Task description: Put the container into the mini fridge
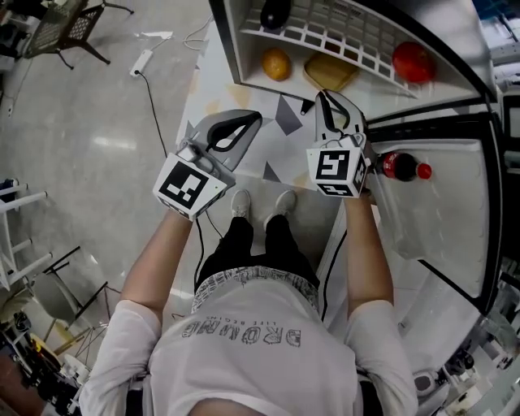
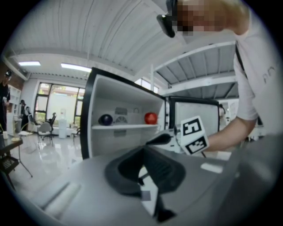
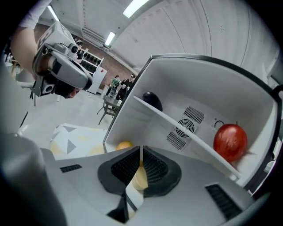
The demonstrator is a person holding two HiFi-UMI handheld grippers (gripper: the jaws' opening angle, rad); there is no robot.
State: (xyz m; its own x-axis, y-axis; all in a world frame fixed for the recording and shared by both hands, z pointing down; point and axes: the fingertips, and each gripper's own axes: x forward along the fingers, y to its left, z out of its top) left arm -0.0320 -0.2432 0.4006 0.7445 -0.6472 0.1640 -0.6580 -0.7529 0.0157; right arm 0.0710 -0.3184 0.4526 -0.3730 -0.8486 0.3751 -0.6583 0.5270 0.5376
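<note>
Right hand-held gripper (image 1: 325, 99) hangs clenched and empty at the mouth of the mini fridge (image 1: 231, 49). The tan container (image 1: 329, 71) already lies on the fridge's floor, beside an orange (image 1: 276, 63). A careless nudge could shove the container into the orange. On the fridge's wire shelf (image 1: 349, 36) sit a red fruit (image 1: 413, 61) and a dark ball (image 1: 275, 12), and a cola bottle (image 1: 400, 166) rides in its open door (image 1: 455, 211). The left hand-held gripper (image 1: 253, 119), also clenched and empty, hangs outside the fridge.

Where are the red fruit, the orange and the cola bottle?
Red fruit (image 3: 230, 142): right gripper view, middle of its front side.
Orange (image 1: 276, 63): head view, middle of its top.
Cola bottle (image 1: 398, 166): head view, on its body, short of the red cap.
</note>
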